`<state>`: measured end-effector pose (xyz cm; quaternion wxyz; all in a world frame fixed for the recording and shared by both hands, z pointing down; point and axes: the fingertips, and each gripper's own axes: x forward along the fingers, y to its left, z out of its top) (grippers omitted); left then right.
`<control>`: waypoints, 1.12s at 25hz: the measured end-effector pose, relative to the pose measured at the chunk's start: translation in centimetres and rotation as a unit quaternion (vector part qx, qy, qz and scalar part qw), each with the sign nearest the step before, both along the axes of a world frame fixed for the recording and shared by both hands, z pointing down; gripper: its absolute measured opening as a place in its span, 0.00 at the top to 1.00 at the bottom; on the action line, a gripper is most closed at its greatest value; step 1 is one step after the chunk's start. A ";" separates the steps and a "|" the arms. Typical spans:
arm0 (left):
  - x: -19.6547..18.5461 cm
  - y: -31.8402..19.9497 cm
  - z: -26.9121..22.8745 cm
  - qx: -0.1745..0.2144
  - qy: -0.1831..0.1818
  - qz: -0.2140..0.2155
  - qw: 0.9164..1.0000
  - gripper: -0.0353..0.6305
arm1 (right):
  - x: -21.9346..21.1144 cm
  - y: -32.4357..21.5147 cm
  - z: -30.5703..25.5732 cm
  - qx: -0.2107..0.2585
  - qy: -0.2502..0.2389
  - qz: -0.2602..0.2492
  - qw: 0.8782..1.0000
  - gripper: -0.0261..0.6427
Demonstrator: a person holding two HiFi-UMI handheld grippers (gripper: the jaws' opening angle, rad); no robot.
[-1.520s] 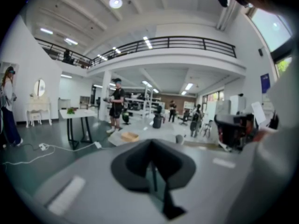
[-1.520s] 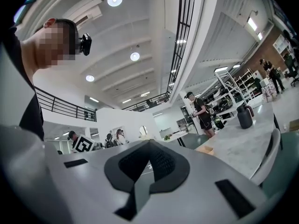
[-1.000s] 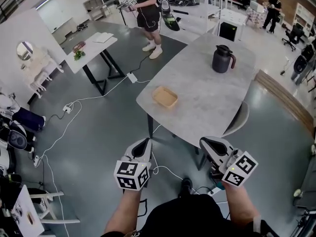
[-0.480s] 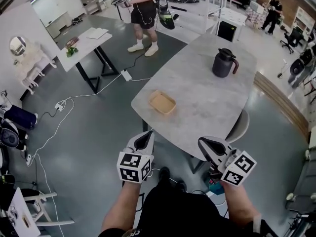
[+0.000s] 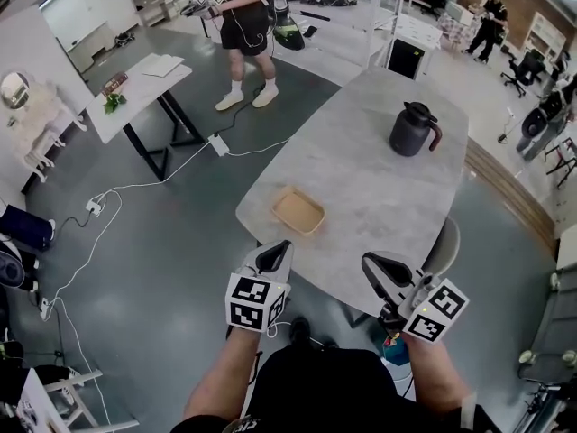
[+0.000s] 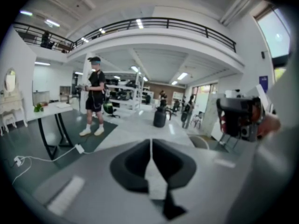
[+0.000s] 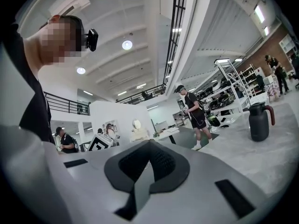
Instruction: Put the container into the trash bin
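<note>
Both hand-held grippers had come in closer to the grey bench (image 5: 379, 188) than a second earlier, and the standing person (image 5: 242, 21) at the far end of the room sat higher in the head view. The container (image 5: 298, 212), a shallow tan tray, lay empty on the bench near its left-hand edge, exactly where it had been, with nothing touching it.

The left hand-held gripper (image 5: 281, 247) reached the bench's near edge, just short of the container and still apart from it. Its own view showed the jaws all but pressed together, only beginning to part, with just a hairline seam and nothing between them. The right hand-held gripper (image 5: 368, 262) hung over the near edge of the bench further right, well apart from the container. Its jaws were pressed together too, and it carried nothing.

At the far end of the same bench stood a dark jug (image 5: 415, 129) with a reddish handle, upright and well away from the container. A pale chair (image 5: 442, 242) was tucked under the bench's right side. Off to the left, a white side bench (image 5: 135, 84) on black legs held papers and a small plant, and white cables (image 5: 135, 188) trailed across the grey floor (image 5: 153, 269)
</note>
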<state>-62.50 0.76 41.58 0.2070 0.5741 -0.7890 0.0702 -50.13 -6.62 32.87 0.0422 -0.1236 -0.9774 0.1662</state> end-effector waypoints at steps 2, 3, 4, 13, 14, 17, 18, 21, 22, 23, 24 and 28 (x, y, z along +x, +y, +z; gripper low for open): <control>-0.9 -0.4 1.1 -0.009 0.003 0.010 1.000 0.92 | -0.9 0.1 0.6 -0.005 0.003 0.005 1.000 0.97; -1.3 -0.7 1.7 -0.016 0.005 0.015 1.000 0.92 | -1.2 0.1 0.9 -0.009 0.004 0.007 1.000 0.97; -1.7 -1.1 2.3 -0.024 0.007 0.020 0.999 0.92 | -1.5 0.0 1.2 -0.013 0.005 0.010 1.000 0.97; -2.2 -5.6 6.4 -0.091 0.018 0.061 0.994 0.83 | -1.4 -4.3 2.6 -0.034 0.027 0.023 0.999 0.97; -2.1 -6.3 6.9 -0.098 0.019 0.069 0.993 0.82 | -1.3 -4.8 2.8 -0.032 0.030 0.024 0.999 0.97; -2.1 -8.0 8.9 -0.125 0.013 0.088 0.988 0.79 | -1.0 -6.1 3.7 -0.039 0.040 0.033 0.998 0.97; -2.1 -8.5 9.8 -0.134 0.011 0.092 0.987 0.79 | -0.8 -6.3 4.2 -0.044 0.045 0.034 0.997 0.97; -2.6 -10.1 12.6 -0.158 0.006 0.100 0.982 0.77 | -0.5 -6.5 6.0 -0.052 0.065 0.028 0.996 0.97; -2.9 -10.4 13.6 -0.167 0.004 0.106 0.980 0.76 | -0.5 -6.3 6.6 -0.055 0.071 0.024 0.996 0.97; -3.1 -10.5 14.7 -0.178 0.003 0.111 0.978 0.76 | -0.7 -5.9 7.1 -0.058 0.077 0.020 0.995 0.97; -3.3 -10.5 15.6 -0.188 0.001 0.118 0.975 0.76 | -0.8 -5.7 7.6 -0.061 0.082 0.019 0.995 0.97; -3.4 -10.8 18.6 -0.217 -0.009 0.145 0.965 0.74 | -0.9 -5.1 9.6 -0.073 0.098 0.026 0.992 0.97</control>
